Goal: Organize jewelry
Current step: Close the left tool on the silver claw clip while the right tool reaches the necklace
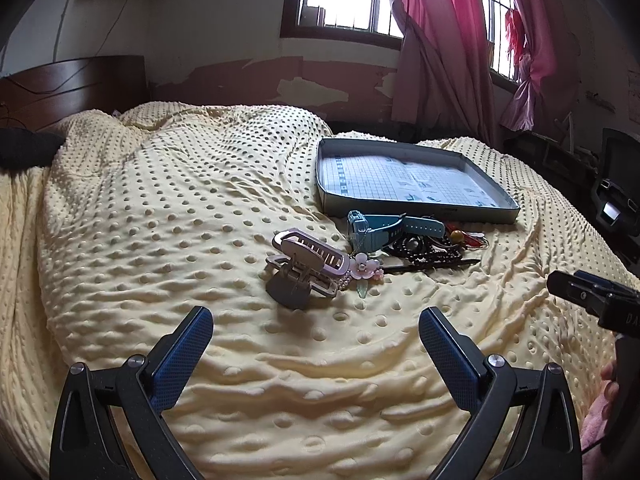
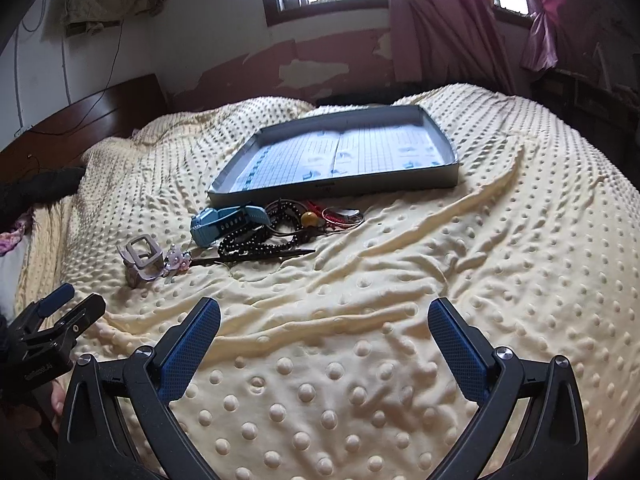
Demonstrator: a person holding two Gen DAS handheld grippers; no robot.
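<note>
Both the left gripper (image 1: 316,330) and the right gripper (image 2: 324,322) are held spread wide and empty above the blanket (image 2: 460,280), while the jewelry (image 2: 276,228) is heaped against the near wall of the tray (image 2: 336,189)

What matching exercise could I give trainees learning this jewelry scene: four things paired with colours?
Things:
1. hair claw clip
2. watch
3. bead string
4. flower hairpin

Colours:
A. black
B. pale pink
C. light blue
D. grey-beige

Pairs: 1-D, 2-C, 3-A, 4-B
</note>
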